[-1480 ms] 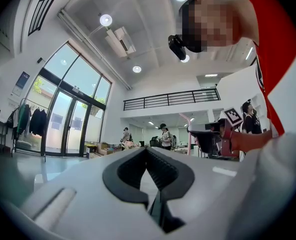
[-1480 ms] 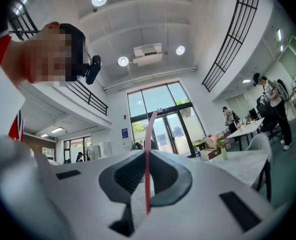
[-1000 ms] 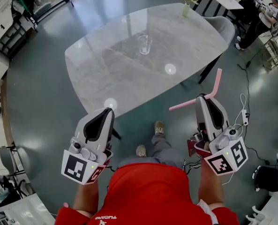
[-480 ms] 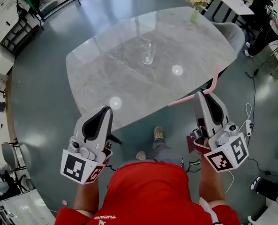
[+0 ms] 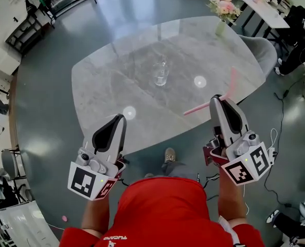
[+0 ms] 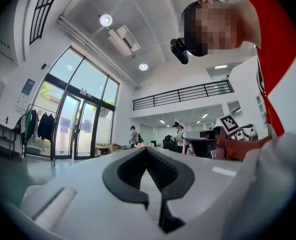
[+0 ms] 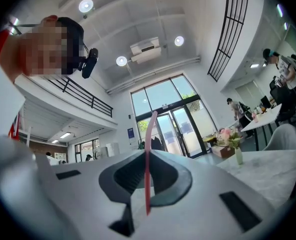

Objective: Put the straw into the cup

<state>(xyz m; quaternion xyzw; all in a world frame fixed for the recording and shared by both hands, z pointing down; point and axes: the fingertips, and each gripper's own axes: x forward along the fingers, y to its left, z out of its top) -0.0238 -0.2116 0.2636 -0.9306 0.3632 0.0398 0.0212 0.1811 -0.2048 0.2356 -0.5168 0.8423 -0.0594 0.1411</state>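
A grey marble surface (image 5: 106,81) fills the middle of the head view. At its near edge the left tongs (image 5: 119,120) are clenched shut and empty, and the right tongs (image 5: 217,100) are clenched too. A clear glass cup (image 5: 160,73) stands mid-surface. The right tongs grasp a pink bendy straw (image 5: 199,108) crosswise, well apart from the cup.
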